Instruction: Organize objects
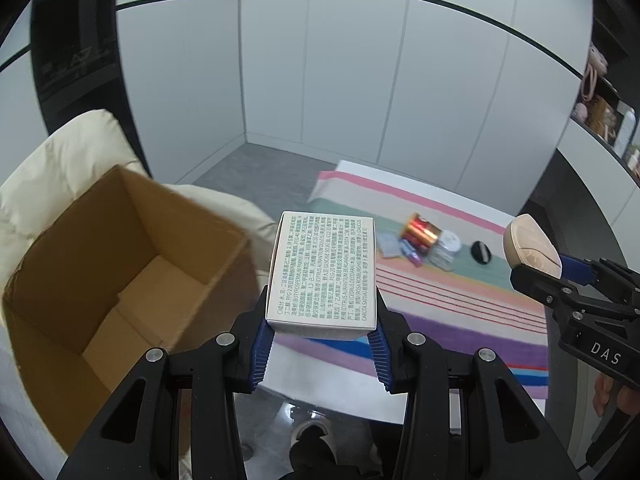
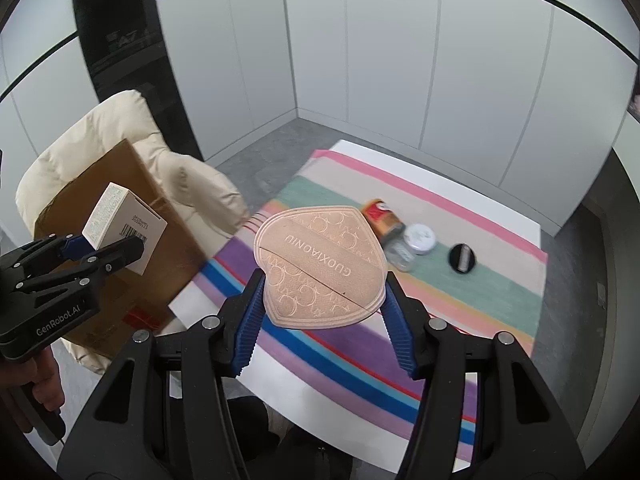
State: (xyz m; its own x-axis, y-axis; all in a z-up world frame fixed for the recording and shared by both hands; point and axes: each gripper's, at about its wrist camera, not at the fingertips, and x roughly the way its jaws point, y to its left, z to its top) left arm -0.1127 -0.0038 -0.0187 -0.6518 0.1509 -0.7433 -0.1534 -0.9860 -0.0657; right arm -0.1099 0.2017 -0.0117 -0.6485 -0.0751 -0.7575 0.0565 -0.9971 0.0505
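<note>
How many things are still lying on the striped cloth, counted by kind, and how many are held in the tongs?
On the striped cloth:
Red and gold can: 1
Clear jar with white lid: 1
Black round disc: 1
Small blue and purple packets: 2, as far as the blur shows

Held:
White box, left tongs: 1
Pink heart-shaped case, right tongs: 1

Total: 7

White bench [image 2: 516,216] carried a striped cloth [image 2: 500,292] over most of its top. On the cloth, grouped near the far side: a red-and-gold can [image 1: 420,232] on its side, a clear jar [image 1: 446,250] with white lid touching it, a small purple item [image 1: 412,254], a pale flat packet [image 1: 388,245]. A black round disc [image 1: 481,252] lay just beside, apart.
</note>
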